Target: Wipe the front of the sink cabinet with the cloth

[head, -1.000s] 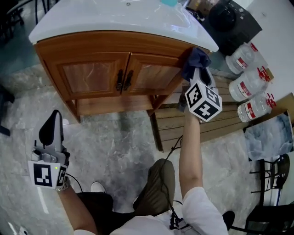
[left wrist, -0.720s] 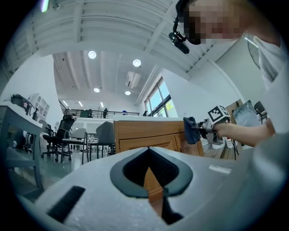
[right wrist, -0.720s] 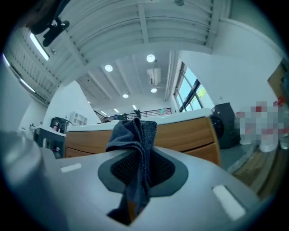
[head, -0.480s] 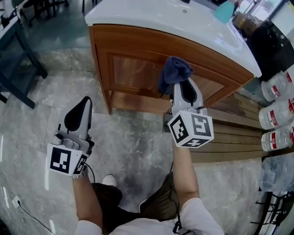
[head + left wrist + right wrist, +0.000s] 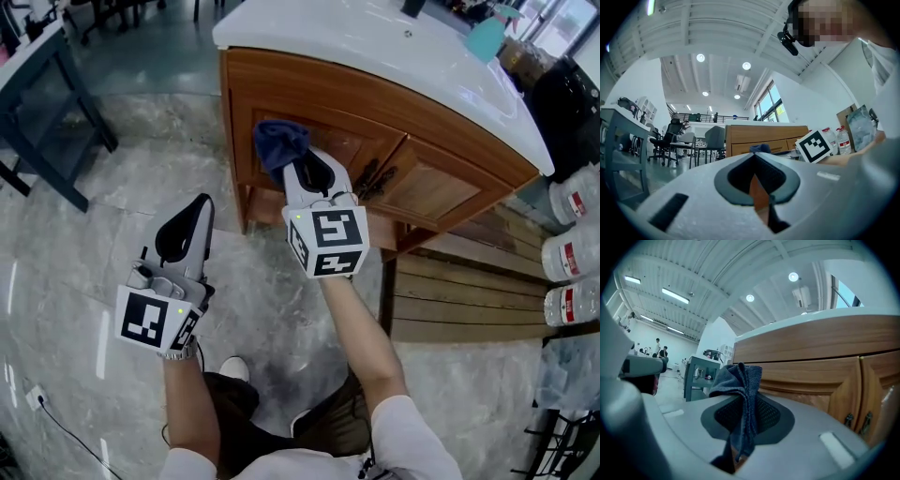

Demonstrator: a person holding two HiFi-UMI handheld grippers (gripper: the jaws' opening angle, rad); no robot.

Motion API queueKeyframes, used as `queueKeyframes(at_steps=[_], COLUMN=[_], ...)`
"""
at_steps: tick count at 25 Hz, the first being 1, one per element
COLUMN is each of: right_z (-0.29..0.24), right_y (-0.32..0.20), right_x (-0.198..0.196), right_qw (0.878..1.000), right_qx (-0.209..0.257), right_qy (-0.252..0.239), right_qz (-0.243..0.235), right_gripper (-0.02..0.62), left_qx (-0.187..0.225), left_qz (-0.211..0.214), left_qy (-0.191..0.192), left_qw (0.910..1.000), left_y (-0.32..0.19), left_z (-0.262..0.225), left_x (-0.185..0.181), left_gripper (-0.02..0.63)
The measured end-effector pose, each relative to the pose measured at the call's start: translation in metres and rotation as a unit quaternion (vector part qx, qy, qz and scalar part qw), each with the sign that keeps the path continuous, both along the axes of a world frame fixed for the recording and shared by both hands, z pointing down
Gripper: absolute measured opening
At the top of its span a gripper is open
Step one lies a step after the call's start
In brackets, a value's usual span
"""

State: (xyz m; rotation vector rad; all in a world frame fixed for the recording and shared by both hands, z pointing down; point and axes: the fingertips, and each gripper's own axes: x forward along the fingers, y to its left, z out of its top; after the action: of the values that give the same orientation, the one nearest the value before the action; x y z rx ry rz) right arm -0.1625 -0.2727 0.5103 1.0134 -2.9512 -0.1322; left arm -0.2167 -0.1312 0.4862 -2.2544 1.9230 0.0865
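Cloth (image 5: pixel 279 142), a dark blue one, is bunched up at the tip of my right gripper (image 5: pixel 292 161), up against the upper left part of the sink cabinet (image 5: pixel 412 127) front. From the head view it lies over the frame and the top corner of the left door (image 5: pixel 349 142), just under the white sink top (image 5: pixel 375 47). I cannot say for sure that the fabric is pressing on the wood rather than sitting just off it.

In the right gripper view the jaws are closed on the cloth (image 5: pixel 739 394): a fold stands up above the tips and a strip hangs down the seam between the two pads. The wooden cabinet front fills the background there, with the door handles (image 5: pixel 858 420) low at the right.

My left gripper (image 5: pixel 197 204) is held low and to the left, well apart from the cabinet, over the marble floor (image 5: pixel 84 234). In its own view the jaws (image 5: pixel 753 157) are brought together at the tip with nothing between them; only a thin brown sliver shows lower down in the seam. The cabinet and the right gripper's marker cube (image 5: pixel 815 146) are visible beyond it.

Water bottles (image 5: pixel 574 253) stand at the far right beside a slatted wooden platform (image 5: pixel 459 281).
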Motion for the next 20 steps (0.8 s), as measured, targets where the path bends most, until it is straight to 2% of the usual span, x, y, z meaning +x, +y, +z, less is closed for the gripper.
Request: queueKeyframes(at_steps=[6, 10, 16, 20], right_z=[0.005, 0.003, 0.003, 0.007], right_y=[0.008, -0.002, -0.013, -0.024], right_x=[-0.054, -0.077, -0.074, -0.052], right_qw=[1.0, 0.999, 1.0, 1.0], right_qx=[0.002, 0.011, 0.015, 0.005], right_qy=[0.0, 0.019, 0.021, 0.014], right_qz=[-0.031, -0.026, -0.003, 0.024], right_gripper=[0.069, 0.067, 0.066, 0.066], left_qx=[-0.003, -0.001, -0.002, -0.004], left_qz=[0.004, 0.008, 0.007, 0.009], left_qy=[0.002, 0.0, 0.001, 0.002], left_qw=[1.0, 1.0, 1.0, 0.9999], left_y=[0.0, -0.002, -0.002, -0.004], left_z=[0.002, 0.002, 0.003, 0.005], left_x=[0.001, 0.003, 0.001, 0.003], left_gripper=[0.0, 0.0, 0.0, 0.002])
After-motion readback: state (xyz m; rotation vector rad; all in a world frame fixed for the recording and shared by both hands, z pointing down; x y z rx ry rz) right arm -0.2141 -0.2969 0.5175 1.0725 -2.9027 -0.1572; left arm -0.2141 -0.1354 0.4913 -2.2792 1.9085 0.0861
